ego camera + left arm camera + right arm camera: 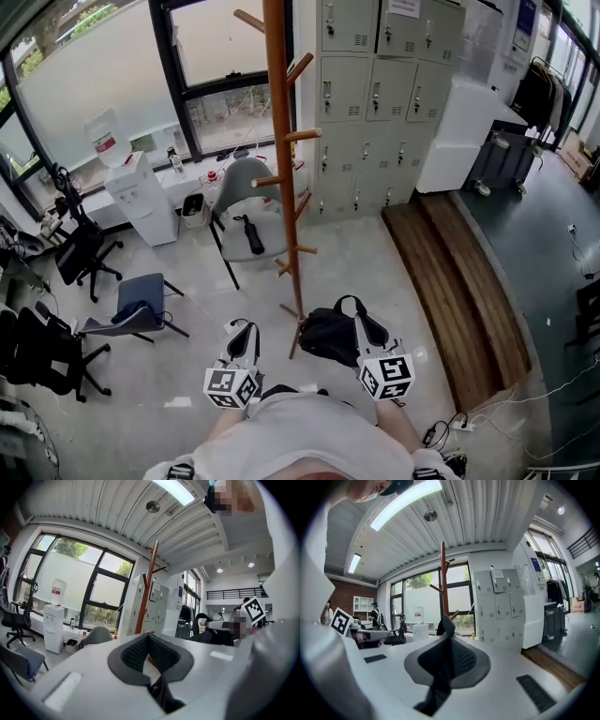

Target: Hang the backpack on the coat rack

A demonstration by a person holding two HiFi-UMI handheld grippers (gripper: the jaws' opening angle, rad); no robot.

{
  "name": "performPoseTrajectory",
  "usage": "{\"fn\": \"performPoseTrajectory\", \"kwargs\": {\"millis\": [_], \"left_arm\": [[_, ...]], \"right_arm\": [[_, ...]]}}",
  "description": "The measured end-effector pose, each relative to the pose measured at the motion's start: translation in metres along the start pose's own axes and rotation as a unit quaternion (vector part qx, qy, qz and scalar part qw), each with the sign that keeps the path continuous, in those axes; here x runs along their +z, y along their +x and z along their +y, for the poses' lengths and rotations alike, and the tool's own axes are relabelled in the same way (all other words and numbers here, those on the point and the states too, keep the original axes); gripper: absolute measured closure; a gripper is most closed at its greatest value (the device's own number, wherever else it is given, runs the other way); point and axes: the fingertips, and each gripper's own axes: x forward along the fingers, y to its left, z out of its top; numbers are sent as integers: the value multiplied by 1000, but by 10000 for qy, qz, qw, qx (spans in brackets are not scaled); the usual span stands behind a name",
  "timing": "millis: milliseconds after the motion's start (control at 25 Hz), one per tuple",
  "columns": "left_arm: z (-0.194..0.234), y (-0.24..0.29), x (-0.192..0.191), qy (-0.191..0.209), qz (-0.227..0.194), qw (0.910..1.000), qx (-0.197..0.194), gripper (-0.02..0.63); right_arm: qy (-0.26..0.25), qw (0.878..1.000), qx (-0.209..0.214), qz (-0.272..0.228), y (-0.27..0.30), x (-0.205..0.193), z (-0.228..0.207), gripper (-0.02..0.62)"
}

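The backpack [328, 336] hangs low by the foot of the coat rack [281, 169], off the near left corner of the long wooden bench [450, 281]. The right gripper [448, 644] is clenched on its black strap [446, 630]. The left gripper [148, 641] is pressed together, seemingly on nothing. From where I stand, one thin pinch looks risky: the strap could slip during the lift, or the loop could miss a peg [302, 135] and tip the rack.

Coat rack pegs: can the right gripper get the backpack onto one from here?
Probably yes. The right gripper is shut on a strap of the backpack, the coat rack stands right ahead, and its lower pegs are bare with nothing between.
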Motion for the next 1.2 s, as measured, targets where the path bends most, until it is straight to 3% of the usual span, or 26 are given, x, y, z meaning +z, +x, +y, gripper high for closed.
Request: {"fn": "performPoseTrajectory", "kwargs": {"millis": [200, 640, 1200], "left_arm": [[13, 20, 9, -11, -81, 10000, 33, 595], [43, 53, 36, 116, -129, 9992, -368, 597], [54, 53, 32, -19, -49, 9982, -597, 597]], "right_arm": [[-167, 9998, -81, -92, 25, 15, -14, 575], [-389, 9980, -327, -381, 52, 57, -7, 575], [-1192, 9810, -198, -1517, 69, 199, 10, 575]]}}
